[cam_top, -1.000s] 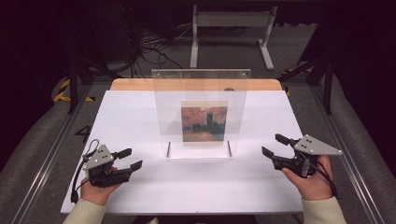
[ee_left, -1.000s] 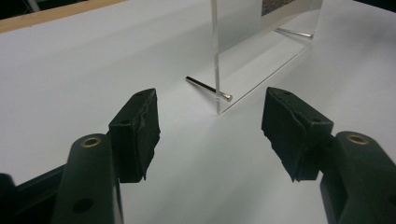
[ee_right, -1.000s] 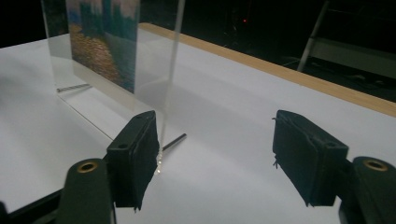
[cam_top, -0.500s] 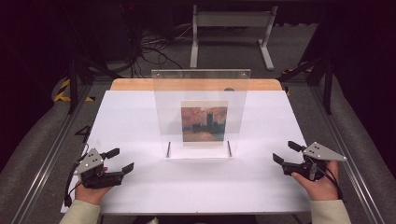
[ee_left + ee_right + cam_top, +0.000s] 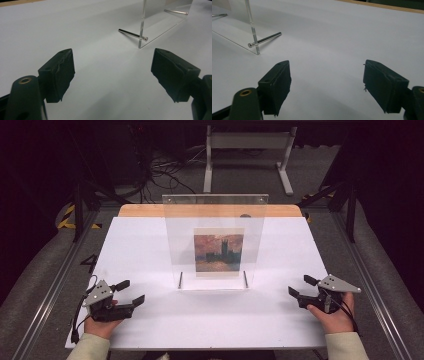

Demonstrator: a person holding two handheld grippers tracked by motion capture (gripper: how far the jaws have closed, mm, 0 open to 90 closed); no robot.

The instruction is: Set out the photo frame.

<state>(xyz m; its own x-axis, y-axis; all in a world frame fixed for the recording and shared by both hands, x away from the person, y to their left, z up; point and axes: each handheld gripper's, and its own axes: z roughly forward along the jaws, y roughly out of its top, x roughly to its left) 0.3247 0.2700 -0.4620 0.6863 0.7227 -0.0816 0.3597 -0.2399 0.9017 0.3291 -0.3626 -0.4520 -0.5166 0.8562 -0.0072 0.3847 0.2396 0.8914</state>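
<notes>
Down at the near edge of the white table [image 5: 150,240]: left gripper [image 5: 131,291] at about 8 o'clock from centre, right gripper [image 5: 301,287] at about 4 o'clock, each in a hand resting low on the tabletop. Jaws on both spread wide, nothing between them, just bare white surface showing through the gap in both gripper views. Left jaws have just been opening; right ones the same.

Further in, dead centre: clear acrylic stand [image 5: 215,240], upright, with a small painting print [image 5: 218,252] inside, facing the near edge. Long axis of the base running 9 to 3, so one narrow edge toward each gripper. Two metal pins [image 5: 180,279] poking through the bottom corners, front to back.

From the left gripper's own camera, corner of the stand [image 5: 142,30] sitting at roughly 1 o'clock from the fingers [image 5: 58,75]; from the right gripper's camera, the other corner [image 5: 253,32] at roughly 11 o'clock. Well apart from both, no contact anywhere.

Pretty much symmetrical, neither hand clearly nearer. Probably a two-handed pinch coming, one on each side edge, each gripper needing to swing inward and forward.

Past the stand: wooden strip [image 5: 145,210] along the far edge at 12 o'clock, then cables and a metal frame [image 5: 247,145] on the dark floor.
</notes>
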